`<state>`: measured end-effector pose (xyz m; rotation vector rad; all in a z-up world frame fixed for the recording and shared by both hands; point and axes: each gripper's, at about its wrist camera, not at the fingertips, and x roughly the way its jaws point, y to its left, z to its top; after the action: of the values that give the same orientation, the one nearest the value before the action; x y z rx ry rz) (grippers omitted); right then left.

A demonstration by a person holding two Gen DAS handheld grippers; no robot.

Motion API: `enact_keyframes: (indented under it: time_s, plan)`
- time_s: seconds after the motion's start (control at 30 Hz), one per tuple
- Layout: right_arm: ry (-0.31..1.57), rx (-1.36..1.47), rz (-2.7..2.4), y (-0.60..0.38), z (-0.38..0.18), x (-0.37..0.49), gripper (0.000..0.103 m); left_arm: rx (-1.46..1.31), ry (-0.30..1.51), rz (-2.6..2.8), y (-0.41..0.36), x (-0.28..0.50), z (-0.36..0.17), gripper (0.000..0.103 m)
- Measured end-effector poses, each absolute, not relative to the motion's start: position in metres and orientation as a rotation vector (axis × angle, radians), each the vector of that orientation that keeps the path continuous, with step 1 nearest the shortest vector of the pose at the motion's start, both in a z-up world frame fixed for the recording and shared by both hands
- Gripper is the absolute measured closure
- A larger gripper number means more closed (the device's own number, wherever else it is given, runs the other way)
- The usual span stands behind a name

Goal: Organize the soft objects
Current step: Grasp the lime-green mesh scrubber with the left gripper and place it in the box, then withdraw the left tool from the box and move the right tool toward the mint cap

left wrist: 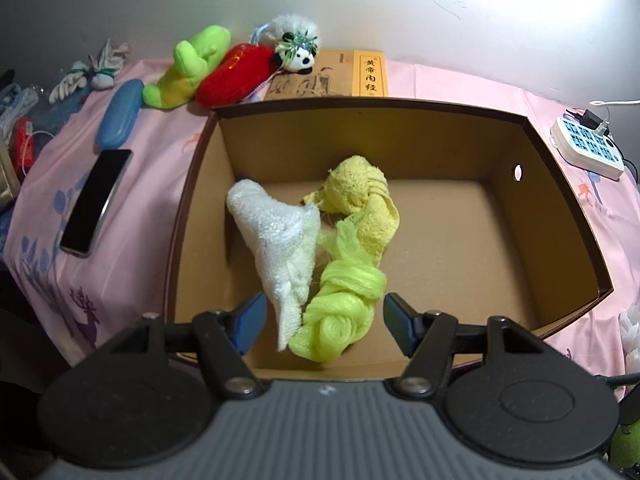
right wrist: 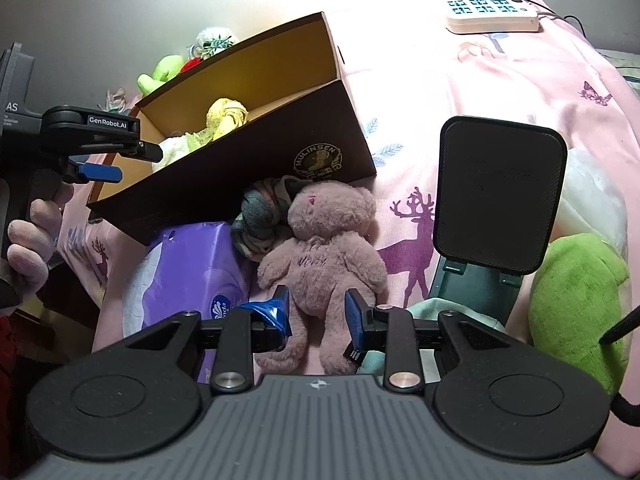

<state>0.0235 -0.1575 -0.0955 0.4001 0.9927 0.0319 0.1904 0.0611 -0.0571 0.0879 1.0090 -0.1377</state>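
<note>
The left gripper [left wrist: 324,322] is held with jaws released above the brown cardboard box [left wrist: 192,196], where white, yellow and lime-green cloths [left wrist: 280,240] lie. The right gripper [right wrist: 316,312] is spread around the pink plush bear [right wrist: 320,252].

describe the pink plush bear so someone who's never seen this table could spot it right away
Find the brown cardboard box on the pink deer-print cloth. Just outside its dark front wall, beside a purple tissue pack and a knotted grey cloth, lies the pink plush bear, its legs between the fingers of the right claw. It is the only dusty pink, furry toy there; the other plush nearby is bright green.
</note>
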Motion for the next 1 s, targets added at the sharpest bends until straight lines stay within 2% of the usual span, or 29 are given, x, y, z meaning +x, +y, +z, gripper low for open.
enact_keyframes:
  time_s: [0.53,1.0]
  plan:
    - [0.987,0.359,0.175,-0.154,-0.089,0.005,0.090,0.111,0.928,0.007,0.075,0.113,-0.036,0.036]
    - [1.001,0.344,0.214,-0.164,-0.099,-0.012,0.090,0.023,0.987,-0.010,0.073,0.030,-0.049,0.036]
